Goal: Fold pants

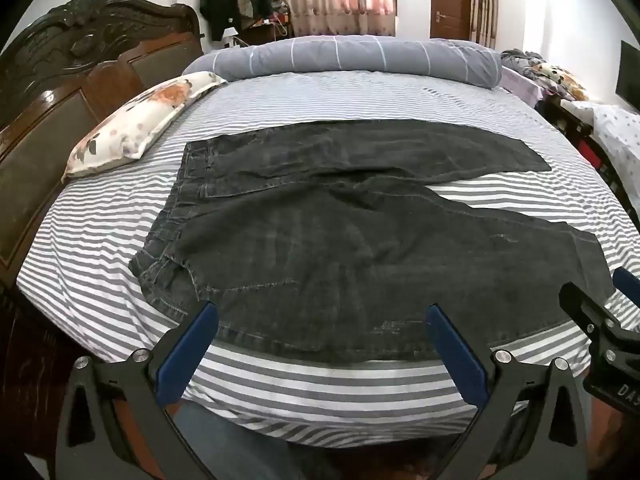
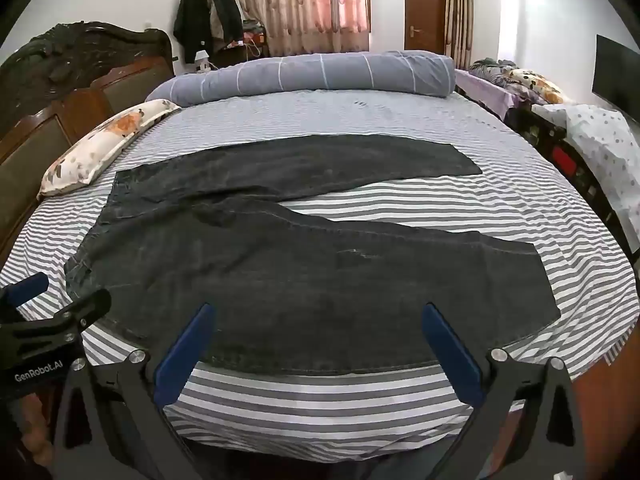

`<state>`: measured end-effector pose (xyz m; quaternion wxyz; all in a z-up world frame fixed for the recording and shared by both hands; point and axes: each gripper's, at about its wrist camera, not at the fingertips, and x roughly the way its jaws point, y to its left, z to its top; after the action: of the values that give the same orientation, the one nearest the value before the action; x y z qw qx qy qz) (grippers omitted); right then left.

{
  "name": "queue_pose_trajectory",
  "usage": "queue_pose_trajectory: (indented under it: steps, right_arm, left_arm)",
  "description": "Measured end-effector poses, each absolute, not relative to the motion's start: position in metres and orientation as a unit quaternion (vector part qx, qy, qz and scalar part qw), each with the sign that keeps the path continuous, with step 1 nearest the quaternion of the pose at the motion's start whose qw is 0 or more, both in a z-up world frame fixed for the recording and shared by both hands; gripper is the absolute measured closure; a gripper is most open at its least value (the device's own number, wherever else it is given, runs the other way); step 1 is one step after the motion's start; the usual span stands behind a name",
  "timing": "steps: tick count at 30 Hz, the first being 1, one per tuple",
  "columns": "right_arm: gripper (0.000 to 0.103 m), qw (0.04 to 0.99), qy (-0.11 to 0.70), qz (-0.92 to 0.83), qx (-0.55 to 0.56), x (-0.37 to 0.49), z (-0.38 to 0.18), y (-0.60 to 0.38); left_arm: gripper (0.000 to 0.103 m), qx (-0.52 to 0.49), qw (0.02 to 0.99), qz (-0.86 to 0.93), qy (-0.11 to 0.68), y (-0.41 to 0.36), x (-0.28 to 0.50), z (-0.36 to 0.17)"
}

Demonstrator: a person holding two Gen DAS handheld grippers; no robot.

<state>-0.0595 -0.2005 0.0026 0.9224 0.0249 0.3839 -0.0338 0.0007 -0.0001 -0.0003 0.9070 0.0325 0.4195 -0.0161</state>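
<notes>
Dark grey jeans (image 1: 340, 232) lie flat and spread on the striped bed, waistband to the left, both legs running right and splayed apart. In the right wrist view the same jeans (image 2: 312, 280) fill the middle. My left gripper (image 1: 320, 316) hovers open above the near edge of the jeans by the hip, nothing between its blue pads. My right gripper (image 2: 316, 316) is open too, over the near leg's lower edge, holding nothing. Each gripper shows at the edge of the other's view: the right one at the right edge, the left one at the left edge.
The grey-and-white striped sheet (image 1: 320, 392) covers the bed. A floral pillow (image 1: 132, 120) lies at the left by the carved wooden headboard (image 1: 80, 60). A rolled grey duvet (image 1: 360, 58) lies along the far side. More bedding and furniture stand at the right (image 2: 592, 140).
</notes>
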Motion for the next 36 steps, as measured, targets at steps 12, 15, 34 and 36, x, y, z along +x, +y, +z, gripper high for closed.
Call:
queue_pose_trajectory:
  steps: [12,15,34,36]
  right_arm:
    - [0.001,0.921,0.387,-0.028,0.026,-0.064,-0.004,-0.195]
    - [0.001,0.921,0.389,-0.024,0.015,-0.065,-0.003,-0.192]
    - [0.001,0.919,0.393,-0.014,0.015,-0.065,-0.005,-0.181]
    - [0.001,0.92,0.392,-0.011,0.016,-0.066,-0.005,-0.181]
  left_arm:
    - [0.0,0.027,0.908,-0.005,0.417,0.007,-0.002,-0.005]
    - [0.0,0.02,0.906,-0.013,0.422,0.009,0.0,-0.009]
    - [0.003,0.026,0.906,-0.001,0.422,0.013,-0.001,-0.017]
    - [0.003,0.027,0.906,0.002,0.423,0.014,-0.001,-0.018]
